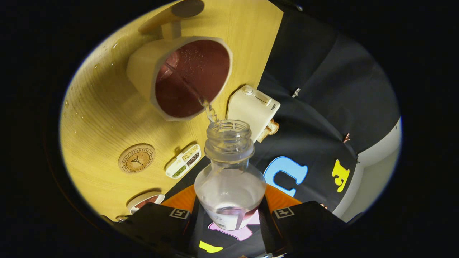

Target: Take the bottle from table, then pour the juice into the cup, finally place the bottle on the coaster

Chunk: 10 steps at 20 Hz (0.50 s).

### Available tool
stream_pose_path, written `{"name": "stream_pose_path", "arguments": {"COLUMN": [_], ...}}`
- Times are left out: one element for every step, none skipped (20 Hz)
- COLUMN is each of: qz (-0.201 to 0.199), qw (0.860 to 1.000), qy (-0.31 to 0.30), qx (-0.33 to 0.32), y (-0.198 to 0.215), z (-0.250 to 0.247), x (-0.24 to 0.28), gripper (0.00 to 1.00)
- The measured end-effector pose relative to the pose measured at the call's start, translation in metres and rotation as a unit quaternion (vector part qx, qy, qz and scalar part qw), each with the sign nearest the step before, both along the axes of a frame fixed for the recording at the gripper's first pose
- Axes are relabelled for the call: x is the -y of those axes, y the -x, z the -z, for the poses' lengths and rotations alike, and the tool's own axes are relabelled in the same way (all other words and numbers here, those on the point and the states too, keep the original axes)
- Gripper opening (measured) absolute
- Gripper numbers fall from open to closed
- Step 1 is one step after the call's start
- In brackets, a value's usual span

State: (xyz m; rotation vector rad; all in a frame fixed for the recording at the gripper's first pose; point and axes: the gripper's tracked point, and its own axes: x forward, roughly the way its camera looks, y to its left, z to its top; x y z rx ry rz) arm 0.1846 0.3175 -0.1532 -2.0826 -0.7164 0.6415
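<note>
Now mid-pour: bottle (229, 179) clamped between both fingers of gripper (229, 218), tipped neck-forward so thin stream arcs into cup (192, 77) at 11 o'clock. Mouth sits just short of cup rim, likely to keep liquid inside. Cup well filled. Coaster (136, 158) at 9 o'clock on table (93, 107), open wood around it. Seed tray (183, 161) beside coaster, white box (252, 109) at 1 o'clock near table edge.

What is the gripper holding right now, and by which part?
The gripper holds the clear bottle by its lower body, a finger pressing each side, its open neck tipped toward the cup.
</note>
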Motion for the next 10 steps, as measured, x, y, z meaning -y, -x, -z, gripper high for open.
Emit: {"name": "stream_pose_path", "arguments": {"qz": [0.001, 0.001, 0.0, -0.001, -0.001, -0.003, -0.007, -0.012, -0.018, -0.023], "qw": [1.0, 1.0, 1.0, 1.0, 1.0, 1.0, 1.0, 0.999, 0.999, 0.999], "qy": [0.003, 0.008, 0.012, 0.014, 0.017, 0.021, 0.026, 0.029, 0.034, 0.038], "qx": [0.001, 0.002, 0.005, 0.009, 0.01, 0.011, 0.013, 0.016, 0.019, 0.022], "y": [-0.0012, -0.0018, -0.0022, -0.002, -0.0017, -0.0023, -0.0017, -0.0002, 0.0006, 0.0026], "z": [0.0016, 0.004, 0.0035, 0.0041, 0.0043, 0.0049, 0.0042, 0.0037, 0.0032, 0.003], "x": [0.0012, 0.0011, 0.0018, 0.0018, 0.0021, 0.0002, -0.0014, -0.004, -0.0057, -0.0066], "gripper": [0.69, 0.69, 0.69, 0.69, 0.69, 0.69, 0.69, 0.69, 0.69, 0.69]}}
